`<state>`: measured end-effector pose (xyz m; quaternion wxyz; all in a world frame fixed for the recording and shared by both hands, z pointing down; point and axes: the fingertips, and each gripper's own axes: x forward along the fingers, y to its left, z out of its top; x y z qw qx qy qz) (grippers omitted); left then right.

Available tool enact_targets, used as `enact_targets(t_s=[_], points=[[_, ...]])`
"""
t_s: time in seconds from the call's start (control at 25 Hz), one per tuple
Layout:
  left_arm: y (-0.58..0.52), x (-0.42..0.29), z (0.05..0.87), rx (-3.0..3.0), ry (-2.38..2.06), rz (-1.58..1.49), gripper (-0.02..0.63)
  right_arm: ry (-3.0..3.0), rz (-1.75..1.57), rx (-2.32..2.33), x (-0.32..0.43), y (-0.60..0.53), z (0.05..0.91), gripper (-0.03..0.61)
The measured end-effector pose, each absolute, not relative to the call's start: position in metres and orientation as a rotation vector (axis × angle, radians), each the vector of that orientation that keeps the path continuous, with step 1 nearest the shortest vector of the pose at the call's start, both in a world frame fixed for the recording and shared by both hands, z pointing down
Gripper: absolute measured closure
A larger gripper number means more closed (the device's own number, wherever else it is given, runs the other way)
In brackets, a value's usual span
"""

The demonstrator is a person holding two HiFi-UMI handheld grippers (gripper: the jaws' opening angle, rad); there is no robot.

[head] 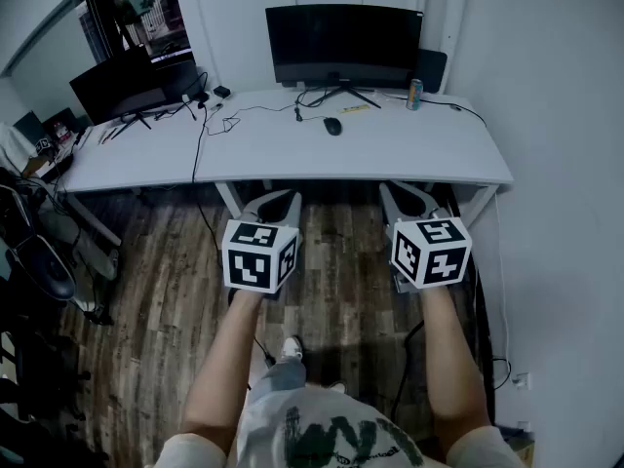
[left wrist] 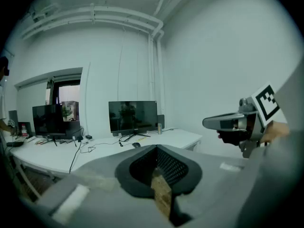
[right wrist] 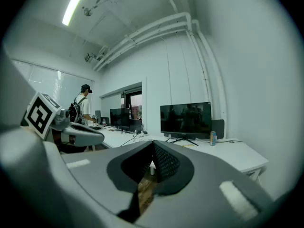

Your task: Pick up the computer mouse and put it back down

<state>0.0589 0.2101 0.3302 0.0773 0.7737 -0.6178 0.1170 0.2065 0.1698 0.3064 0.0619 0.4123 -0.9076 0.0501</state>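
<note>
Reaching: we aim for the small black computer mouse (head: 332, 126) on the white desk (head: 429, 154).
Fingers: left gripper (head: 278, 203), right gripper (head: 408, 199) clenched empty; open first.

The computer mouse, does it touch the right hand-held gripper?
Apart. The head view shows the computer mouse on the desk, while the right hand-held gripper hangs over the floor, short of it.

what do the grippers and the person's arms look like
The left gripper and right gripper have light grey tapering fingers lined with black ribbed pads. Each carries a white cube printed with black square markers. The arms are bare below short pale sleeves.
</note>
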Motion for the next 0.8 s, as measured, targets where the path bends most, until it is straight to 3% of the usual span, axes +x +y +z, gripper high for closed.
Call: enact_targets(t_s=[0.44, 0.8], points=[[0.197, 0.050, 0.323, 2.348, -1.865, 0.277, 0.611, -2.748, 0.156, 1.229, 0.193, 0.158, 0.320, 0.578], [0.157, 0.025, 0.339, 2.326, -1.822, 0.255, 0.611, -2.731, 0.161, 1.182, 0.162, 0.123, 0.335, 0.493]])
